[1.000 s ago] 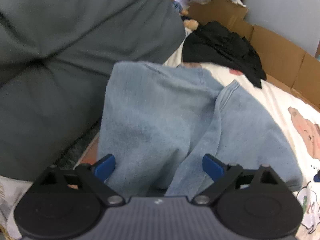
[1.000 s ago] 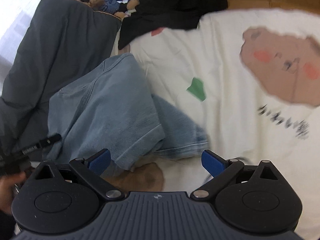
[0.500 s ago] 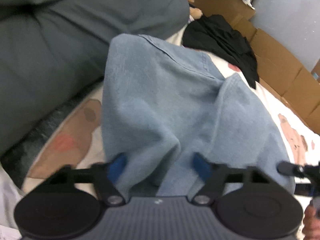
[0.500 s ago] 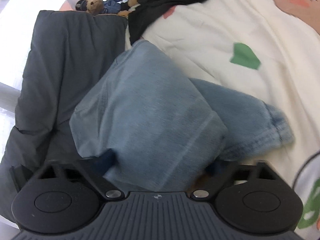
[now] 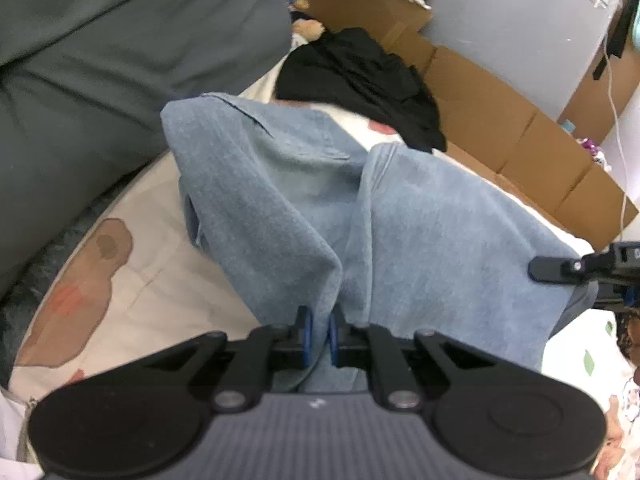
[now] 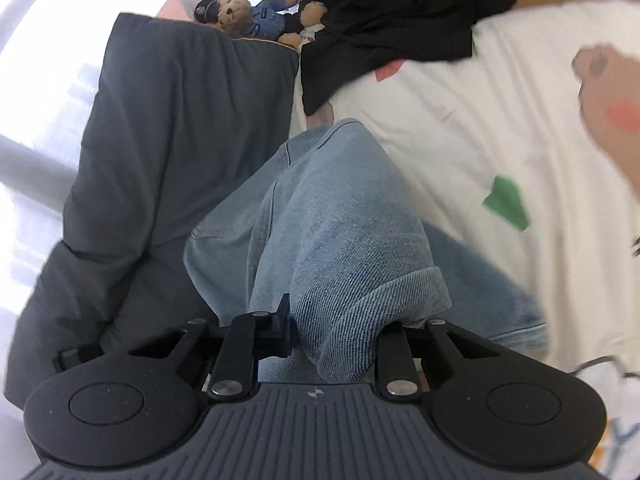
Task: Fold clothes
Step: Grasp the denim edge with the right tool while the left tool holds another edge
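Observation:
A light blue denim garment (image 5: 420, 240) lies bunched on the cartoon-print sheet (image 5: 140, 288). My left gripper (image 5: 319, 332) is shut on a fold of it at the near edge, and the cloth rises in a ridge from the blue pads (image 5: 305, 334). In the right wrist view the same denim garment (image 6: 340, 232) drapes over my right gripper (image 6: 334, 328). Its jaws are closing, with the rolled hem pinched between them and held off the bed. Only one of the right gripper's fingers (image 6: 285, 320) shows; denim hides the other. The right gripper (image 5: 560, 268) also shows at the left view's right edge.
A black garment (image 5: 360, 80) lies crumpled beyond the denim. A dark grey duvet (image 5: 100, 60) rises on the left. Flattened cardboard (image 5: 500, 120) lines the far side of the bed. A teddy bear (image 6: 248, 16) sits near the duvet's top.
Both grippers went from wide open to closed on the denim. The cloth has bunched between the pads and its near edge has lifted off the sheet.

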`<state>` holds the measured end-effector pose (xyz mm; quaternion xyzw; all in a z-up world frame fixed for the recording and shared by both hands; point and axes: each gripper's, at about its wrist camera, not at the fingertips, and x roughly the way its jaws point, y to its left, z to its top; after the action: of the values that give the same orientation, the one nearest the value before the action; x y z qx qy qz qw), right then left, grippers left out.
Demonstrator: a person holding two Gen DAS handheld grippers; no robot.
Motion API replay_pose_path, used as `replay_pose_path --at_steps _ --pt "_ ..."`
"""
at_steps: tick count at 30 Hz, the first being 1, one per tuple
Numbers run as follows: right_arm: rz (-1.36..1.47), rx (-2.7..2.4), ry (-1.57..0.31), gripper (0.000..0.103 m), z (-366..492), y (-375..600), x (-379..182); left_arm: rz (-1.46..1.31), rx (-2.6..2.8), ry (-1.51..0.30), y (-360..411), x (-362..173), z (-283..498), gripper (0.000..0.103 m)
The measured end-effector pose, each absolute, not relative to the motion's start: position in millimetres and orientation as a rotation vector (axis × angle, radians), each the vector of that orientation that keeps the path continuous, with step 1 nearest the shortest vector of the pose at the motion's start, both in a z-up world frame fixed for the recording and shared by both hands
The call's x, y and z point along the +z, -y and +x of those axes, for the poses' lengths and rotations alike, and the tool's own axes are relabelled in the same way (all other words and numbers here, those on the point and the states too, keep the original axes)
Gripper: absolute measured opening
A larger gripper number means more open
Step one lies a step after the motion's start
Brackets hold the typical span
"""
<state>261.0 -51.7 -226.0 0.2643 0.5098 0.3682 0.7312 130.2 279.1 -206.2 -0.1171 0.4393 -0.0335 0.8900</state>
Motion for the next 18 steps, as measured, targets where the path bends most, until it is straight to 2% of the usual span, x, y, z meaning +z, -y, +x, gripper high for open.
replay_pose_path --at_steps 7,18 --pt "0.524 0.781 -1.131 0.02 259.1 85.7 -207.8 -0.246 -0.104 -0.891 -255.7 -187.8 114.8 0.008" --pt "0.436 0.805 -1.05 0.018 262.5 108.8 -141.2 -0.235 -0.177 -0.828 -223.6 -145.2 112.7 0.006"
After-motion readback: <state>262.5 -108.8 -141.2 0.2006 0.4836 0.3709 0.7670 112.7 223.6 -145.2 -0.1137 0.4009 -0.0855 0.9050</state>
